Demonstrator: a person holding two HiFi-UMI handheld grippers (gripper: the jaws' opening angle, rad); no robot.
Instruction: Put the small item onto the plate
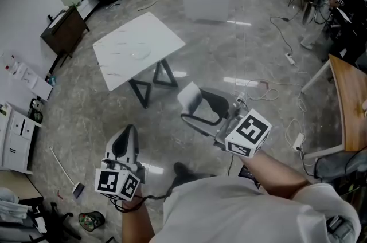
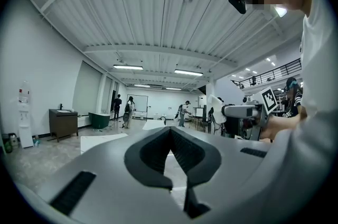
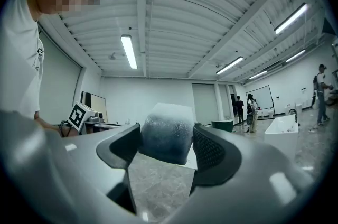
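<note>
The right gripper [image 1: 191, 105] sits just right of the head view's centre. Its claw pinches the small item [image 1: 188, 96], a pale frosted block, held above the grey floor [image 1: 241, 53]. In the right gripper view that block [image 3: 167, 130] fills the gap between the two dark pads [image 3: 208, 150] and touches both of them.

The left gripper [image 1: 131, 129] is at the lower left of the head view, well apart from the right one. In its own view the left gripper [image 2: 170, 132] has its claw pressed together at the tips, with nothing between.

The white table [image 1: 150, 31] stands in the upper left of the head view, well away from both grippers. A faint clear round shape on its top is probably the plate [image 1: 139, 54], though it is hard to make out. A white bathtub [image 1: 206, 0] stands at the top centre.
</note>
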